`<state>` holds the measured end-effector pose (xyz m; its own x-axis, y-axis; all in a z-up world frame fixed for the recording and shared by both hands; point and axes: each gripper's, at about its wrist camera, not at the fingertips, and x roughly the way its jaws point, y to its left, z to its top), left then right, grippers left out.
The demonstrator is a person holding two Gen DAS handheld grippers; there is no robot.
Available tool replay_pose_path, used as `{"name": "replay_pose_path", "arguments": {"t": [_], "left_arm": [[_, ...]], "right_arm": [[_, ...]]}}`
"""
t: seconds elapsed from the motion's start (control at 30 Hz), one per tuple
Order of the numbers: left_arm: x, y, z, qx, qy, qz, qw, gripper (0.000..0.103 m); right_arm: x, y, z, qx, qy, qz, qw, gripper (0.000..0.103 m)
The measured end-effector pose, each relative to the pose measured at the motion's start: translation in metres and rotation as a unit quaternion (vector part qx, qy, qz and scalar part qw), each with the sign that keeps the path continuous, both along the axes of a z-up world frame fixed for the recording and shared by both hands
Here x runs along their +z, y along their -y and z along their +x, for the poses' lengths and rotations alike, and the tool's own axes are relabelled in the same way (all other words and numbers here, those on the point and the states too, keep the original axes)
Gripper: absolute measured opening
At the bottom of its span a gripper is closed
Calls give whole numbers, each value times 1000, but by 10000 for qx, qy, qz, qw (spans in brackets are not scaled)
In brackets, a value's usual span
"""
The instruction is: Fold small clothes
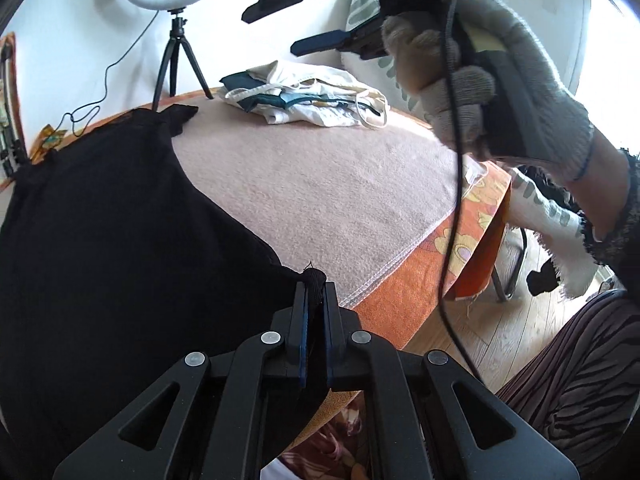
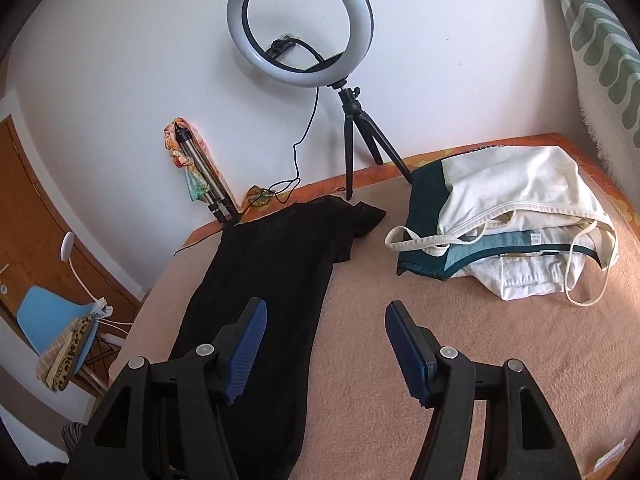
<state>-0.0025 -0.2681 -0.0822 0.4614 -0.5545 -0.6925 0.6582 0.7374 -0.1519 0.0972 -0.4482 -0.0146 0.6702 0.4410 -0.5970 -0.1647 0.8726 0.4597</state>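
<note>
A black garment (image 1: 100, 232) lies spread over the left part of a pink blanket (image 1: 320, 184). My left gripper (image 1: 314, 288) is shut on a bunched corner of this garment at its near edge. In the right wrist view the same black garment (image 2: 272, 280) stretches as a long strip from the wall toward me. My right gripper (image 2: 324, 320) stands open above the blanket, its left finger over the garment's right edge, nothing between its pads. A gloved hand (image 1: 480, 80) holds the right gripper high at the upper right of the left wrist view.
A pile of white and teal clothes (image 2: 508, 232) sits at the far right of the blanket. A ring light on a tripod (image 2: 300, 28) stands by the wall, its cable trailing to the table. A folded tripod (image 2: 204, 176) leans at the wall. The orange table edge (image 1: 472, 240) drops to wooden floor.
</note>
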Motion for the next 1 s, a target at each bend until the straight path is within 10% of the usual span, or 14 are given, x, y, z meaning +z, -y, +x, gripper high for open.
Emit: {"name": "replay_pose_path", "arguments": {"t": [0.47, 0.73, 1.0], "left_arm": [[21, -37, 11, 406, -148, -626, 9971, 4], [14, -49, 17, 559, -354, -848, 9942, 4], [6, -59, 15, 709, -462, -982, 9916, 4]], "right_arm": [[-71, -39, 170, -153, -1011, 381, 9940, 63], [-106, -55, 223, -550, -1284, -356, 9896, 62], [-116, -77, 231, -57, -1281, -507, 9905, 6]]}}
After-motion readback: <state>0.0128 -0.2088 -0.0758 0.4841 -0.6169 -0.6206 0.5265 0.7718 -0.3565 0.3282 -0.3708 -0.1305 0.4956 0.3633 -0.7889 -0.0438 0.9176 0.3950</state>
